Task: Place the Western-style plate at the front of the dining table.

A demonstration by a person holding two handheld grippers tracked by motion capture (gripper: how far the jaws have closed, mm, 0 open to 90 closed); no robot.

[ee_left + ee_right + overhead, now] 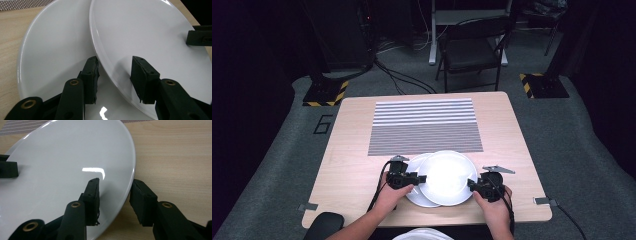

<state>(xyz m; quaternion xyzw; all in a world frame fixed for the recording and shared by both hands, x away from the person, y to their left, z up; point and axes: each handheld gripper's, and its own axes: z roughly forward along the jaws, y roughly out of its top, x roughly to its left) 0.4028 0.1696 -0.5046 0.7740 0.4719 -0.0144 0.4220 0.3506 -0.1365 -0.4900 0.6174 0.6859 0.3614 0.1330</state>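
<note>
both tools sit at the near edge of the worktop (362,150), one on each side of the upper plate (447,176), which lies overlapping a lower plate (416,199) of the same white glaze. the left tool (421,178) straddles the upper plate's left rim: in the left gripper view one jaw lies under the rim, over the lower plate (55,57), and the other rides above the upper plate (150,32), with a visible gap to the glaze, so its jaws look apart and not yet pressing. the right tool (471,184) straddles the opposite rim; in the right gripper view one jaw rests on top of the upper plate (70,157) and the other tucks beneath its edge over the bare wood, and it reads as clamped on that rim. the step in hand appears to be a two-handed grasp of the upper plate, with the plate resting tilted on its neighbour, just in front of the striped mat (424,126). the next move probably calls for the left tool to bite firmly on the rim before any lift, then for both hands to rise together and level, since a glazed rim pinched from one side alone could slip or tip and knock the lower plate.
</note>
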